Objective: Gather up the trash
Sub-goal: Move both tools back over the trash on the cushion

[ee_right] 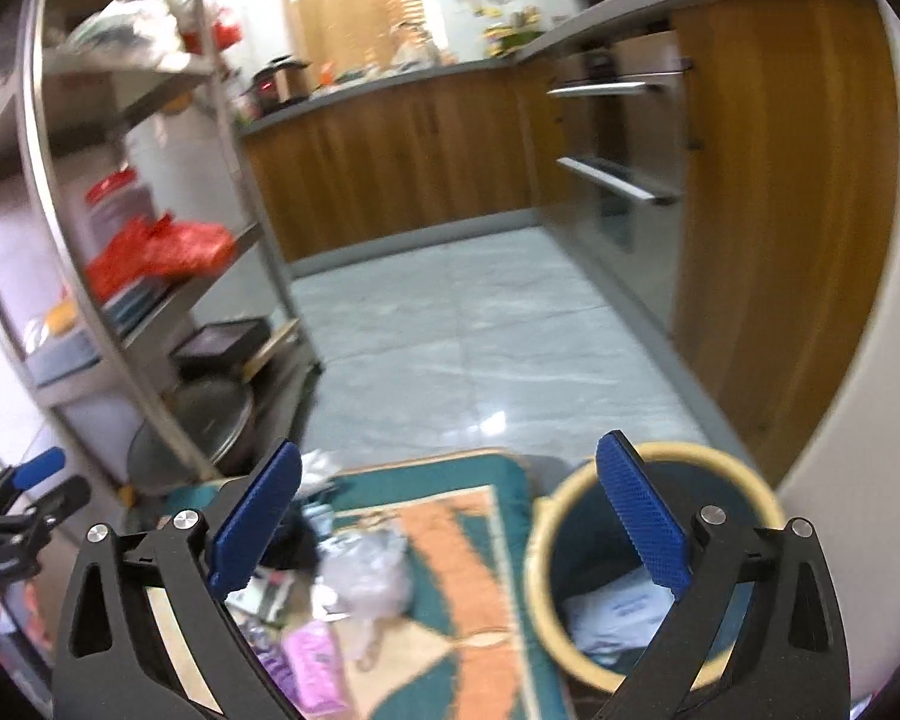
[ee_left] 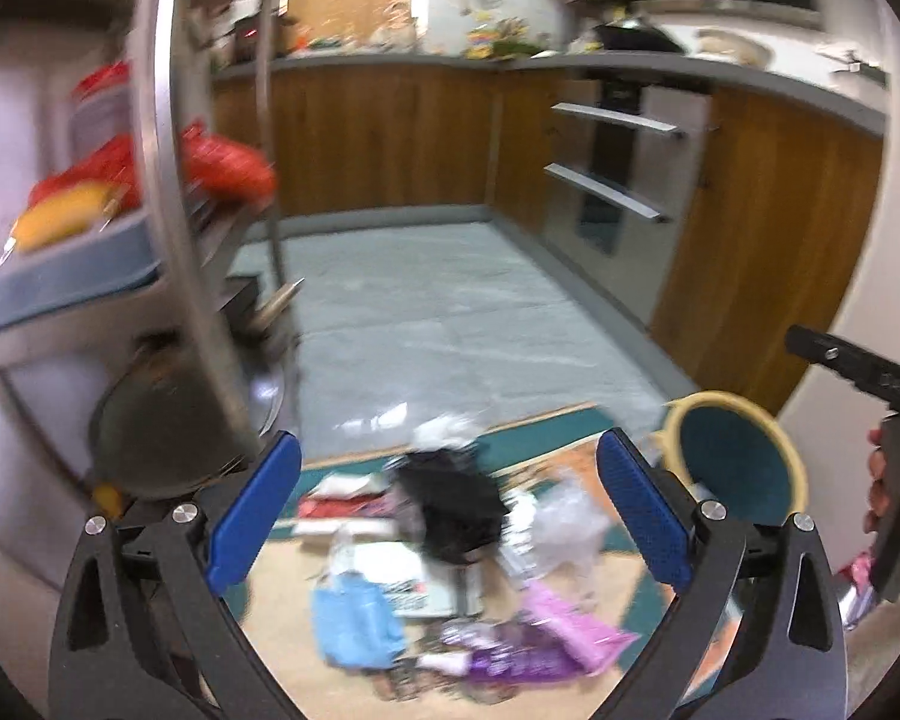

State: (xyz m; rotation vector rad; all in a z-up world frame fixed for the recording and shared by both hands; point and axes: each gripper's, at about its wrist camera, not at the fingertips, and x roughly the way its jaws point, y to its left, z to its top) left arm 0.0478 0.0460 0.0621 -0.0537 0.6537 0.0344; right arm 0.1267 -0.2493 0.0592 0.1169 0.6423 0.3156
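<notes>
A heap of trash lies on a teal and peach rug [ee_left: 546,450]: a black bag [ee_left: 450,510], a clear plastic wrapper [ee_left: 564,522], a blue packet [ee_left: 354,618], pink [ee_left: 576,630] and purple wrappers [ee_left: 510,660]. A teal bin with a cream rim [ee_left: 738,462] stands to the right of it. My left gripper [ee_left: 450,510] is open and empty above the heap. My right gripper [ee_right: 450,516] is open and empty above the rug [ee_right: 450,540], beside the bin [ee_right: 648,570], which holds white paper [ee_right: 618,612]. The clear wrapper [ee_right: 372,570] and pink wrapper [ee_right: 312,660] show there too.
A steel shelf rack [ee_right: 150,312] with pans, red bags and boxes stands on the left. Wooden kitchen cabinets [ee_left: 390,132] and an oven with steel handles [ee_left: 612,180] line the back and right. Grey floor tiles [ee_right: 480,348] lie beyond the rug.
</notes>
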